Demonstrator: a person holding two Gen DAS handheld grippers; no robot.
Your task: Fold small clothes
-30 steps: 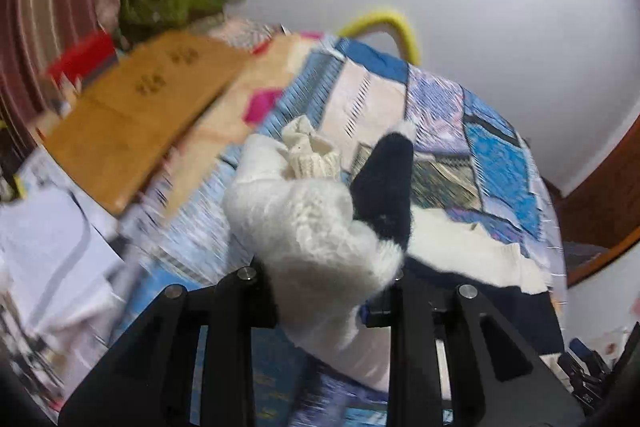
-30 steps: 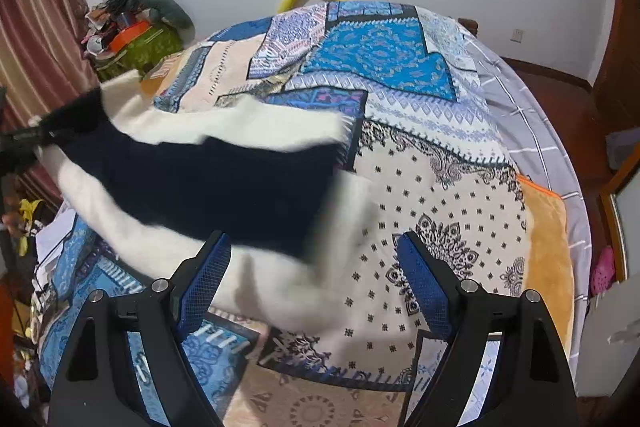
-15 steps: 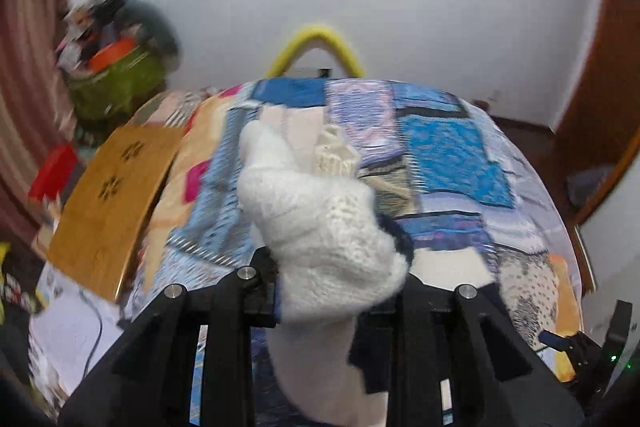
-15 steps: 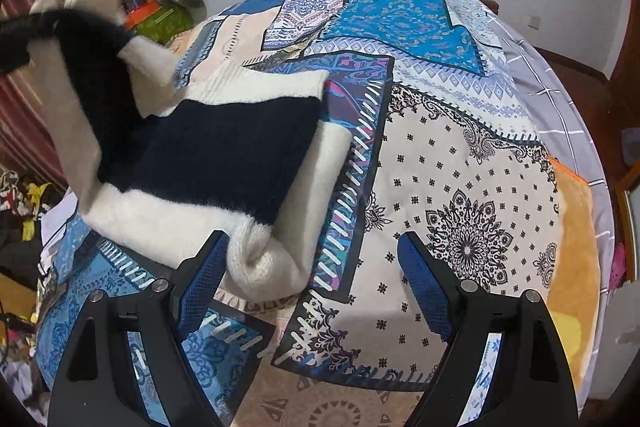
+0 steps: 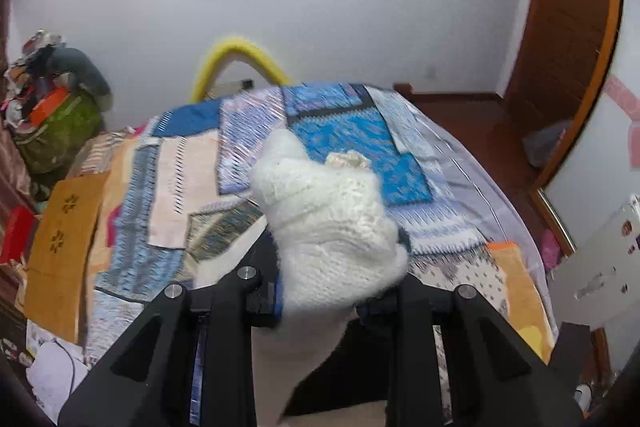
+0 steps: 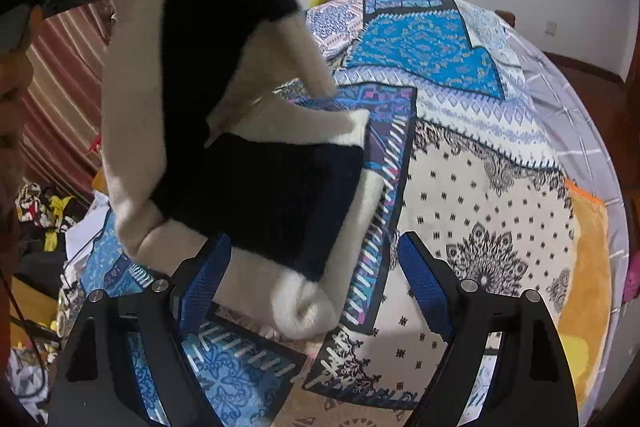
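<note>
left gripper pinching white end of knit garment, raised over near-left bedspread | right gripper spread, holding nothing | progress: fold underway (half draped, not laid flat)

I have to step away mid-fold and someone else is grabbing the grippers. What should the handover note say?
Left gripper: shut on a bunched white end of the black-and-white knitted garment, held raised above the bed.
Right gripper: open, empty, low over the garment's near edge.
Garment: its lower part lies on the patterned bedspread; the lifted part arches over it.
Done: one end picked up, brought over.
Left: lay it down on the flat part, release, smooth, then probably fold again.
</note>
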